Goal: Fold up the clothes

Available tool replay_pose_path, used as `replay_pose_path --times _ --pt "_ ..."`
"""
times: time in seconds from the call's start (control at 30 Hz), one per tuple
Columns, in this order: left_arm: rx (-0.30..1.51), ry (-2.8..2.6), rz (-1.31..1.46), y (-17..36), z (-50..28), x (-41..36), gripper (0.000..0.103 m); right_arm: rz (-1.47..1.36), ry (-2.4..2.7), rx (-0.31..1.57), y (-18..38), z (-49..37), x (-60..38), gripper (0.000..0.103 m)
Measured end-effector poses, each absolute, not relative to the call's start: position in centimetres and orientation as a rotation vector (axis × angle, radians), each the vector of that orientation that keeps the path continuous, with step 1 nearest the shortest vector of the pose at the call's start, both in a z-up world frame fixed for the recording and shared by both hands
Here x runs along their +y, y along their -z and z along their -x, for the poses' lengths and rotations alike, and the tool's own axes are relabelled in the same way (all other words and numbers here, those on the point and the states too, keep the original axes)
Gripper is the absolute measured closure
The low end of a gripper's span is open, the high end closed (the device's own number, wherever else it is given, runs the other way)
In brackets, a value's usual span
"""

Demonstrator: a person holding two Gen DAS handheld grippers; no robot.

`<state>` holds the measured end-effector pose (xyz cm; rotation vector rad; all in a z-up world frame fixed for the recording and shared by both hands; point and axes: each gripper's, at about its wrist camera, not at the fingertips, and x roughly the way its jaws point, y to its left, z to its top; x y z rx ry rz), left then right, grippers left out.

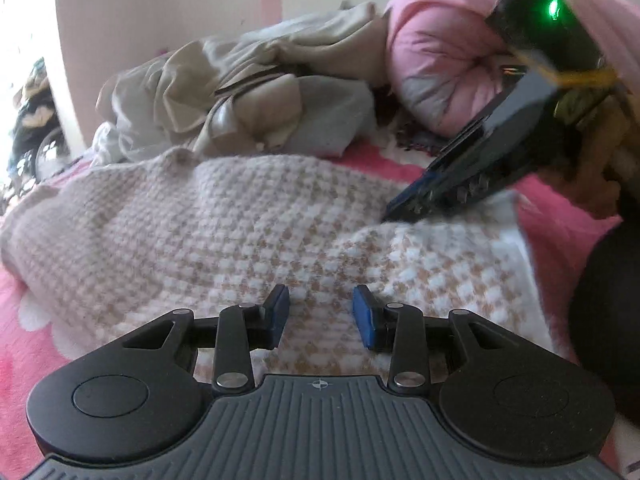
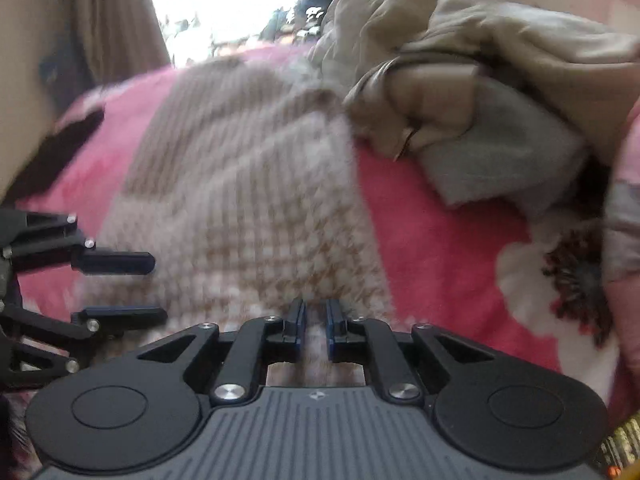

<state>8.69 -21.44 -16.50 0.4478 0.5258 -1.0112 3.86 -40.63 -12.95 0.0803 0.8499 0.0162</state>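
A knitted pink-and-tan houndstooth sweater (image 1: 200, 220) (image 2: 240, 180) lies spread on the bed. My left gripper (image 1: 320, 312) hovers over its near part, open, with nothing between its blue pads. In the right wrist view the left gripper (image 2: 158, 288) comes in from the left edge, its fingers apart over the sweater's side. My right gripper (image 1: 390, 212) reaches down from the upper right, its tips at a fold of the sweater. In its own view the right gripper (image 2: 316, 320) shows its jaws a narrow gap apart over the knit, with no cloth pinched.
A heap of beige and grey clothes (image 1: 240, 92) (image 2: 480, 60) lies just beyond the sweater. A pink duvet (image 1: 440, 60) is bunched at the back right. The pink floral bedspread (image 2: 440, 240) covers the bed. A dark rounded shape (image 1: 608, 320) fills the right edge.
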Motion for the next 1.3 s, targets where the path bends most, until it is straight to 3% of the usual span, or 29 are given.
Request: replay_pose_path --times 0.1,0.33,0.47,0.6,0.7,1.2,1.3 --pt "0.47 1.025 -0.444 14.0 -6.6 -19.5 0.068 -0.01 -0.085 0.816 11.1 -1.4 -39.4 0.09" --pt "0.463 1.017 -0.656 18.5 0.2 -21.2 0.068 0.194 -0.103 0.937 13.6 -0.6 -35.8 0.092" --pt "0.512 0.986 -0.62 16.1 -0.1 -20.9 0.068 0.158 -0.113 0.875 10.6 0.3 -34.9 0.091" --pt "0.554 1.001 -0.615 15.9 0.3 -21.2 0.067 0.208 -0.1 0.949 13.2 -0.6 -33.8 0.08" --pt "0.555 0.992 -0.63 16.4 0.9 -21.2 0.067 0.18 -0.081 0.952 14.4 -0.5 -34.2 0.08" --pt "0.686 0.871 -0.318 11.9 -4.6 -14.4 0.063 0.01 -0.001 0.778 9.1 -2.0 -35.6 0.078" --pt "0.711 0.775 -0.233 11.5 -8.3 -12.9 0.053 -0.032 -0.003 0.775 9.7 -4.4 -35.4 0.078"
